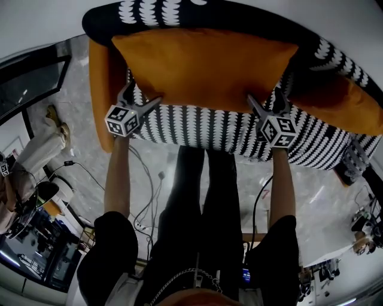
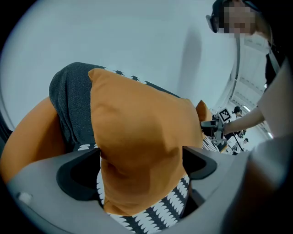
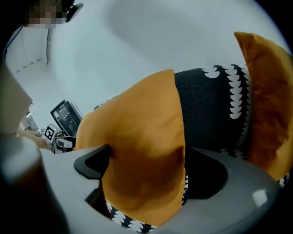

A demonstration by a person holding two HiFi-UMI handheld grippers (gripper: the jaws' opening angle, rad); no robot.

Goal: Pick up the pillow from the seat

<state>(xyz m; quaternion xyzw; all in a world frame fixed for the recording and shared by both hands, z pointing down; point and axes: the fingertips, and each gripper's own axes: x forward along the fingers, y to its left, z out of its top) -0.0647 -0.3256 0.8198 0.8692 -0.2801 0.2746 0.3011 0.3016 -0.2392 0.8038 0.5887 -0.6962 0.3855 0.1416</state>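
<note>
An orange pillow leans on the black-and-white patterned sofa seat, against the black backrest. My left gripper is at the pillow's near left corner and my right gripper at its near right corner. In the left gripper view the pillow fills the wide gap of the left gripper, whose jaws stand open around it. In the right gripper view the pillow likewise sits between the wide, open jaws of the right gripper. The seat pattern shows under both corners.
A second orange pillow lies at the sofa's right end, and an orange cushion covers the left arm. Cables trail over the grey floor in front of the sofa. Equipment stands at the lower left.
</note>
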